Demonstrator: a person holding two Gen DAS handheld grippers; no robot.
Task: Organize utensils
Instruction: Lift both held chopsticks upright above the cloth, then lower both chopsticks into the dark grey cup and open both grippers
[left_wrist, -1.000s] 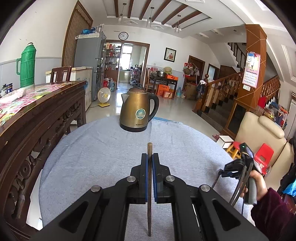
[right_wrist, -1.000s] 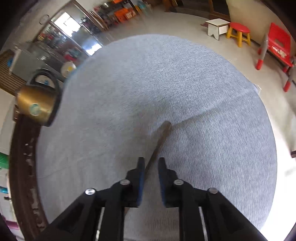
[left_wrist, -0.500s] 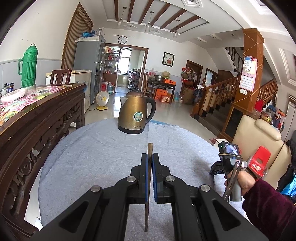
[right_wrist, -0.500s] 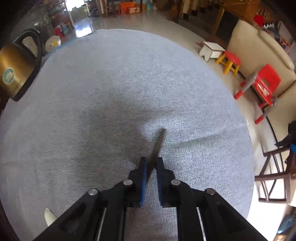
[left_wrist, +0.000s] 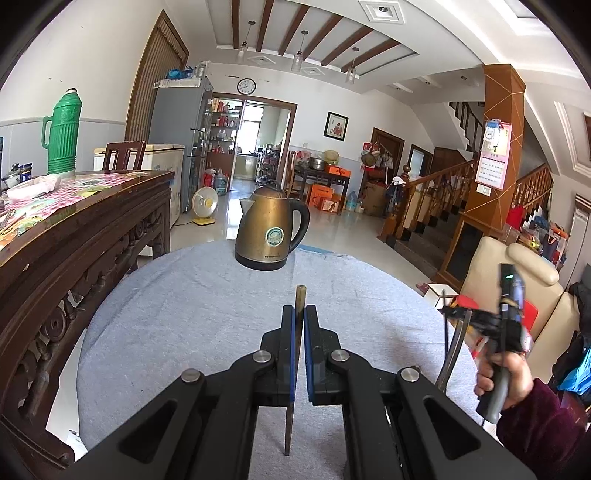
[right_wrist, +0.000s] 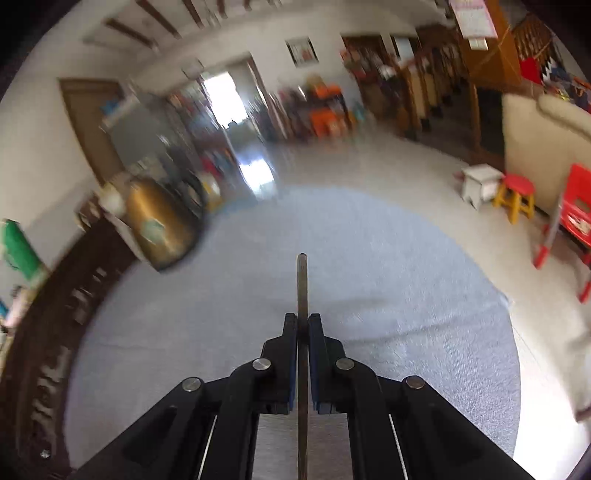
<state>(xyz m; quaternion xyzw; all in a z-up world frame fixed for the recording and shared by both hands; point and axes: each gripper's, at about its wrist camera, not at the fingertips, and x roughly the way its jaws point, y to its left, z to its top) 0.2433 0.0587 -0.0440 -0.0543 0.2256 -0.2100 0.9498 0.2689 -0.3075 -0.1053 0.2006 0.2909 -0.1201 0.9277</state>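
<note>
In the left wrist view my left gripper (left_wrist: 299, 312) is shut on a thin brown chopstick (left_wrist: 300, 295) that points forward over the grey tablecloth (left_wrist: 184, 314). At the right edge of that view a hand holds my right gripper (left_wrist: 460, 314) above the table's rim, with a second chopstick (left_wrist: 452, 350) slanting down from it. The right wrist view is blurred. In it the right gripper (right_wrist: 303, 319) is shut on that chopstick (right_wrist: 302, 280), which sticks out straight ahead, clear of the cloth (right_wrist: 388, 295).
A brass-coloured kettle (left_wrist: 271, 232) stands at the far edge of the round table. A carved dark wooden sideboard (left_wrist: 74, 240) with a green flask (left_wrist: 61, 133) runs along the left. A cream sofa (left_wrist: 517, 277), a red chair (right_wrist: 576, 206) and small stools (right_wrist: 517, 195) are off to the right.
The right gripper closed on the chopstick that lay on the cloth and lifted it off, swinging up to a flatter angle. The left gripper kept its chopstick and barely moved.
</note>
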